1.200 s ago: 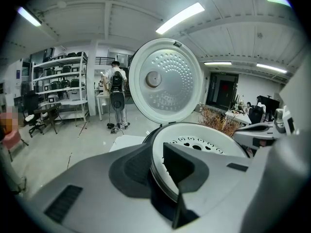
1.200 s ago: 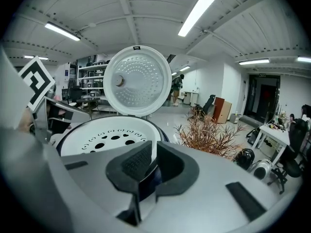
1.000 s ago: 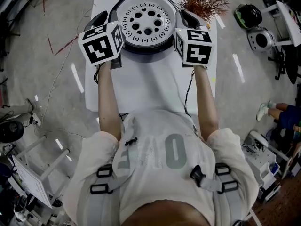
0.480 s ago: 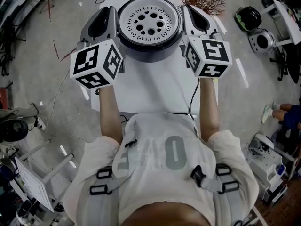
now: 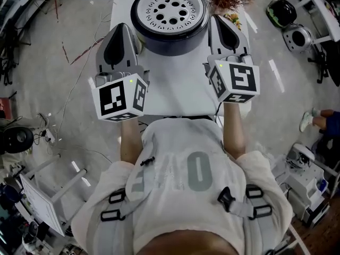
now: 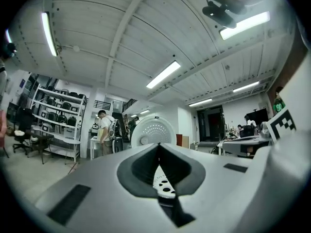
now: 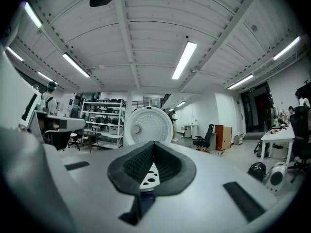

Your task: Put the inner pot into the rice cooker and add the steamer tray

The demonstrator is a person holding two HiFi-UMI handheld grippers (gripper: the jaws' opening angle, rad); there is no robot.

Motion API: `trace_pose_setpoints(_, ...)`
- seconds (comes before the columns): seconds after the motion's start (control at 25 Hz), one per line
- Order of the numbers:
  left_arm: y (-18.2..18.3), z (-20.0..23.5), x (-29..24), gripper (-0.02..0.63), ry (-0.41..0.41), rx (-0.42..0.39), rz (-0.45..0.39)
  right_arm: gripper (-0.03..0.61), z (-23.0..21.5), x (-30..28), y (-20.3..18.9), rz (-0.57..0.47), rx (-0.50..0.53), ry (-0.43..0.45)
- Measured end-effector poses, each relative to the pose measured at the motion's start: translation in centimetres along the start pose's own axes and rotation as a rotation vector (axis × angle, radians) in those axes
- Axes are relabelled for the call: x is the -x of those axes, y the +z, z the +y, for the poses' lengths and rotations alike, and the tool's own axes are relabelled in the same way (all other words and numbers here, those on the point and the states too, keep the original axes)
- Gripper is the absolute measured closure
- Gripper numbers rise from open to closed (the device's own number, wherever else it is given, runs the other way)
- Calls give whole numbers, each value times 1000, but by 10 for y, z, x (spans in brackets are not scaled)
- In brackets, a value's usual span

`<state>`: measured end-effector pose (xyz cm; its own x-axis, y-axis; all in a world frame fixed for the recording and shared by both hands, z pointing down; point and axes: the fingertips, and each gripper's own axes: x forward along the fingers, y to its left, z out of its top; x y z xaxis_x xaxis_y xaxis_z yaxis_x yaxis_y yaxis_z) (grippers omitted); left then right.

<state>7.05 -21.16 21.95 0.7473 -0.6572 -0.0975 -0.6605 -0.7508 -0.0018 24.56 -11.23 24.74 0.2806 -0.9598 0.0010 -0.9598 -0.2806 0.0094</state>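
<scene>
Placement looks finished: steamer tray point(image 5: 169, 8) sits in the rice cooker point(image 5: 171, 40) at the table's point(image 5: 175, 89) far end, inner pot presumably hidden beneath, while left gripper point(image 5: 121, 28) and right gripper point(image 5: 219, 19), jaws just closed on nothing, hover either side.

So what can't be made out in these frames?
Inner pot: head view, the steamer tray covers the rice cooker opening, so it's unseen.
Steamer tray: both gripper views, only a sliver shows past the shut left tongs and right tongs.
Lid: the head view's top edge cuts it off.
</scene>
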Motion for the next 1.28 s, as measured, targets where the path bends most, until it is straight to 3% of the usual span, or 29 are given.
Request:
trace_pose_setpoints(0.4, -39, -5, 33, 594, 1, -8, 53, 569, 22, 36, -51, 86, -5, 35)
trace_pose_setpoints(0.72, -32, -3, 38, 594, -1, -11, 49, 569, 38, 37, -41, 72, 18, 65)
trace_pose_setpoints(1.28, -36, -4, 36, 594, -6, -3, 84, 569, 29, 39, -40, 79, 5, 41)
